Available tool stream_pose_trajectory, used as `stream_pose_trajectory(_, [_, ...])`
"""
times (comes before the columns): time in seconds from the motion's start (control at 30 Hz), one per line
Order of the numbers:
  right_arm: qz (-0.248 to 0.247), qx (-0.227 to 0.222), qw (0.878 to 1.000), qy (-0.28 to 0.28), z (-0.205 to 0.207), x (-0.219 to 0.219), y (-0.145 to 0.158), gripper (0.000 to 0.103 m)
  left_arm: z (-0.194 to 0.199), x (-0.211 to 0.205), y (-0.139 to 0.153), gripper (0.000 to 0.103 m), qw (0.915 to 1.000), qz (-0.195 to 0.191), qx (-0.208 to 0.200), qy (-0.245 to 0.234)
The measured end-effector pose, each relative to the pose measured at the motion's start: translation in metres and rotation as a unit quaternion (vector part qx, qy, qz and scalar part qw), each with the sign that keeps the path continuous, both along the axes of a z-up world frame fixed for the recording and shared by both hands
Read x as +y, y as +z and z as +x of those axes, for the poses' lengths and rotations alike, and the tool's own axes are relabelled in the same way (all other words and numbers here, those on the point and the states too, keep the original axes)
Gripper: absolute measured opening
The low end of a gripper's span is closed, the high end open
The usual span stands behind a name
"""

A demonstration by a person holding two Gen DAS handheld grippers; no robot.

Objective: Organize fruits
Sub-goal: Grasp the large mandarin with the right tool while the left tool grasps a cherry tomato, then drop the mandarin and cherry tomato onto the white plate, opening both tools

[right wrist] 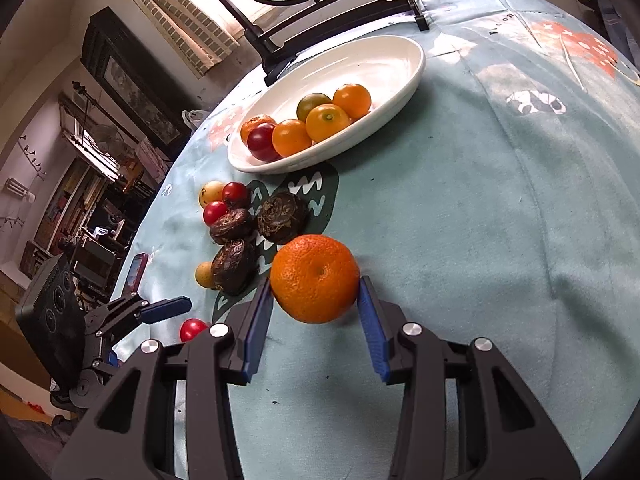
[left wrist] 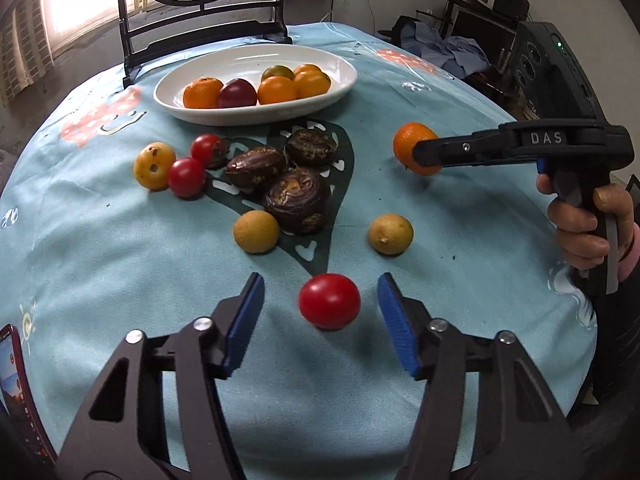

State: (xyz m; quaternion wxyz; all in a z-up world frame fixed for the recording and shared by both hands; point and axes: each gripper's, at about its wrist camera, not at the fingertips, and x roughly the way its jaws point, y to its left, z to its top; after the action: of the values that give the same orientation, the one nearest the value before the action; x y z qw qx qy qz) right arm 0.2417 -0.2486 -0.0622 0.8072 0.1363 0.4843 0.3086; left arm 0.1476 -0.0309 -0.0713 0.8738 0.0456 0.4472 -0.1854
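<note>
A red cherry tomato (left wrist: 329, 300) lies on the blue tablecloth between the blue pads of my left gripper (left wrist: 320, 286); there is a gap on each side, so the gripper is open. My right gripper (right wrist: 315, 286) is shut on a mandarin (right wrist: 316, 278), both pads pressing its sides. In the left wrist view the mandarin (left wrist: 408, 140) is at the right behind a black finger. The white oval plate (left wrist: 344, 80) at the back holds several orange fruits and a dark red one. Loose on the cloth are two cherry tomatoes (left wrist: 186, 176), a spotted yellow fruit (left wrist: 154, 165), three dark water chestnuts (left wrist: 298, 196) and two tan round fruits (left wrist: 256, 232).
A black wooden stand with a round painted panel (left wrist: 200, 20) rises behind the plate. A phone (left wrist: 16, 380) lies at the table's near left edge. A black speaker box (left wrist: 560, 72) sits off the right side. A person's hand (left wrist: 580, 224) grips the right handle.
</note>
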Motion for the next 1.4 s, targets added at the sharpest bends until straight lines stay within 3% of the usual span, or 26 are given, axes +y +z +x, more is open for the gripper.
stream_pose_trajectory(0.07, [-0.002, 0.001, 1.000, -0.002, 0.000, -0.001, -0.001, 0.044, 0.003, -0.001, -0.004, 0.047, 0.9999, 0.003, 0.011, 0.001])
stream_pose_trajectory(0.3, [0.000, 0.003, 1.000, -0.003, -0.001, -0.002, -0.001, 0.044, -0.001, -0.004, -0.005, 0.042, 0.9998, 0.021, 0.006, 0.001])
stream_pose_trajectory(0.43, [-0.003, 0.003, 1.000, -0.003, -0.001, -0.001, -0.002, 0.044, -0.005, -0.006, -0.004, 0.031, 0.9998, 0.018, 0.006, -0.009])
stream_pose_trajectory(0.6, [-0.012, 0.002, 1.000, -0.009, -0.001, -0.001, -0.003, 0.044, -0.005, -0.004, -0.002, 0.031, 0.9999, 0.008, 0.005, -0.005])
stream_pose_trajectory(0.73, [-0.024, -0.033, 0.999, -0.013, -0.003, 0.003, 0.004, 0.044, 0.007, 0.005, 0.015, 0.031, 0.9997, -0.014, -0.018, 0.010])
stream_pose_trajectory(0.93, [-0.008, -0.108, 0.993, -0.043, 0.013, 0.016, 0.027, 0.044, 0.067, 0.022, 0.061, 0.031, 0.9938, -0.070, -0.063, 0.059])
stream_pose_trajectory(1.1, [0.002, -0.130, 0.987, -0.098, 0.055, 0.019, 0.037, 0.044, 0.125, 0.021, 0.085, 0.031, 0.9894, -0.075, -0.080, 0.096])
stream_pose_trajectory(1.4, [-0.029, -0.133, 0.982, -0.129, 0.134, 0.037, 0.031, 0.044, 0.218, 0.021, 0.065, 0.031, 0.9888, -0.047, -0.038, 0.136])
